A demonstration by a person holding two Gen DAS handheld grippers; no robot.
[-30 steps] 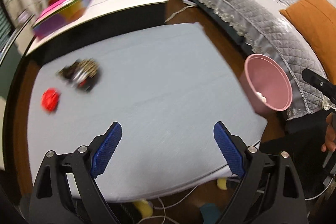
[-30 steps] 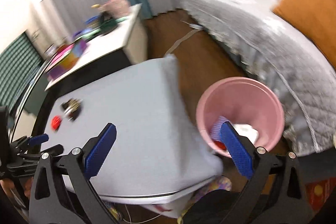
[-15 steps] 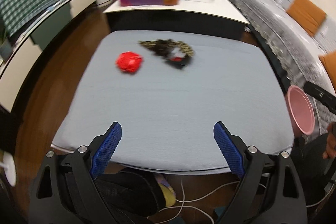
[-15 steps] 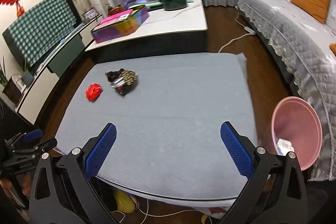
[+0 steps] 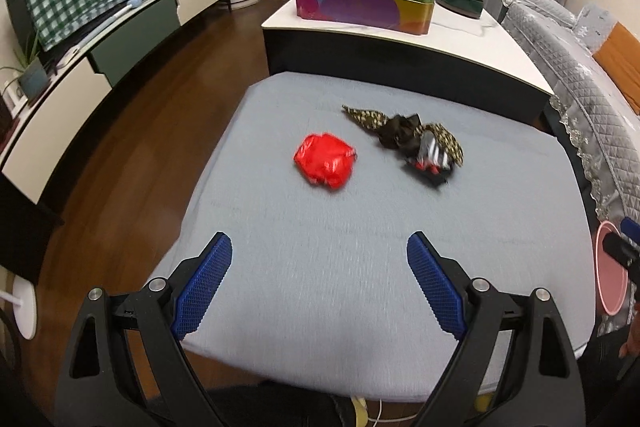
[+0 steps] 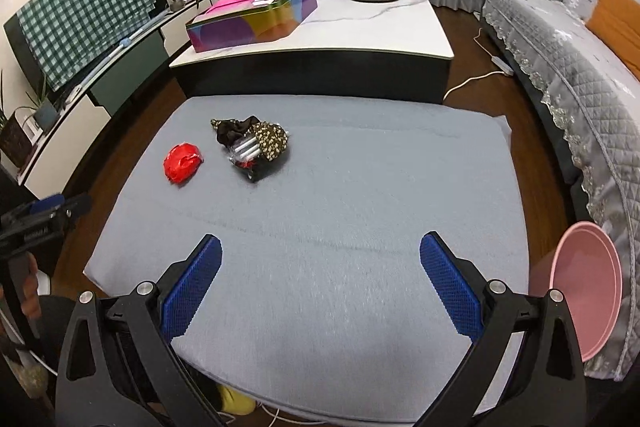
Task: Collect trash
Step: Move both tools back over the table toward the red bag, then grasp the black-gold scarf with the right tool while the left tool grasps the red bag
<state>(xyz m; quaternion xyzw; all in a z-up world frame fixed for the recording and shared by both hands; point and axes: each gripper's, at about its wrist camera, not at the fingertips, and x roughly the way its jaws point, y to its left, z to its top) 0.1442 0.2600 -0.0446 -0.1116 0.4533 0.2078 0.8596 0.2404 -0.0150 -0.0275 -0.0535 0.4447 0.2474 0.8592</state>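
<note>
A crumpled red wrapper (image 5: 325, 166) and a dark patterned wrapper bundle (image 5: 416, 143) lie on the grey-blue table (image 5: 320, 267). Both also show in the right wrist view, the red wrapper (image 6: 183, 162) left of the dark bundle (image 6: 253, 143). A pink bin (image 6: 586, 291) stands on the floor past the table's right edge; its rim shows in the left wrist view (image 5: 610, 279). My left gripper (image 5: 319, 287) is open and empty over the near table edge, short of the red wrapper. My right gripper (image 6: 320, 287) is open and empty over the near middle of the table.
A white-topped low table (image 6: 360, 23) with a colourful box (image 6: 248, 19) and bowls stands behind. A grey quilted sofa (image 6: 560, 59) runs along the right. A TV cabinet (image 5: 100, 39) lines the left wall. A cable (image 6: 480, 79) lies on the wood floor.
Both grippers have swung from the pink bin back toward the table. The left gripper has moved closer to the red wrapper. Both stay open.
</note>
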